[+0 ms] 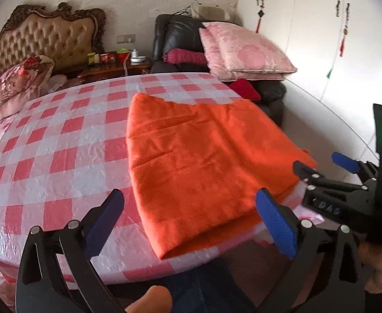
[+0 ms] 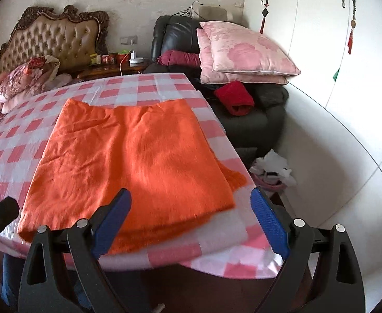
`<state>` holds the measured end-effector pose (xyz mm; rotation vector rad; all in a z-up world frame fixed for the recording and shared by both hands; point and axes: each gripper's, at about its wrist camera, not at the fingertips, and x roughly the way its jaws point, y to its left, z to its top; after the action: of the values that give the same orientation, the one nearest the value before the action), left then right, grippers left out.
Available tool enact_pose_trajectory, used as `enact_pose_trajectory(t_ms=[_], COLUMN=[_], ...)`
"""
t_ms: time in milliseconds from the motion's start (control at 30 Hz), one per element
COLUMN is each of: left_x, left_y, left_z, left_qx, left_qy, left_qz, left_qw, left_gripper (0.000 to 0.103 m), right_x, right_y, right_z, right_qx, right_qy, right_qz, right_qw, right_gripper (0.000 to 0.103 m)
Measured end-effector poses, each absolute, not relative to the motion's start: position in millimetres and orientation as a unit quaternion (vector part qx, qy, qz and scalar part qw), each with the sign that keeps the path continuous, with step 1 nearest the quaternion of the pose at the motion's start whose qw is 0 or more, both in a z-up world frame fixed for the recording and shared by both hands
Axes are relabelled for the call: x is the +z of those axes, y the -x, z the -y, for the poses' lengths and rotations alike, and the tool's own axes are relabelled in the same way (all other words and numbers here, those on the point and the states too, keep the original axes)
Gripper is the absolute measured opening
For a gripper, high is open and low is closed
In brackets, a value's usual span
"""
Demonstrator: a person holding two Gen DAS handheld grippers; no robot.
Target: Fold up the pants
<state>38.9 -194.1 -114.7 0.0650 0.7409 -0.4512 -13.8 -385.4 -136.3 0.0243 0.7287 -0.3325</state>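
With the orange pants (image 2: 128, 161) folded on the checked table (image 2: 212, 250), we hold the left gripper (image 1: 191, 221) and right gripper (image 2: 191, 224) spread and empty (next fold wants both near corners pinched evenly).

A home bedroom here: tufted carved headboard (image 2: 52, 35), floral bedding (image 2: 21, 80), cluttered nightstand (image 2: 112, 67), dark leather armchair (image 2: 175, 36) carrying 2 pink pillows (image 2: 245, 52), white wardrobe doors (image 2: 321, 39) alongside.

Only lettering: pale characters on the right gripper (image 1: 324, 164) body, too blurred to read. Nothing else legible.
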Motion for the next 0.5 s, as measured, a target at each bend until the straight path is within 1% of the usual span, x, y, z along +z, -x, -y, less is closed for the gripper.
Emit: enact_pose_trajectory(t_ms=[200,300,367,500], left_x=[-105,-109,-125,-164], left_y=[-30,-43,-64,-88], left_z=[195,189,184,189], left_qx=[-0.194,-0.196,-0.212,-0.204], left_qy=[-0.035,-0.023,-0.009,-0.037], left_qz=[-0.347,-0.356,-0.382,-0.413], left_qw=[0.917,0.914,0.900,0.887], left_gripper=[0.101,0.101,0.101,0.101], right_x=[-122,-125,-132,-165], right_y=[28,18,5,-29], right_z=[382,386,390,408], right_qx=[-0.177,-0.172,-0.165,-0.188], right_qy=[0.002,-0.002,-0.001,0.005], right_qz=[-0.345,-0.340,-0.344,-0.394], right_qw=[0.922,0.925,0.924,0.900], right_gripper=[0.089,0.089,0.089,0.089])
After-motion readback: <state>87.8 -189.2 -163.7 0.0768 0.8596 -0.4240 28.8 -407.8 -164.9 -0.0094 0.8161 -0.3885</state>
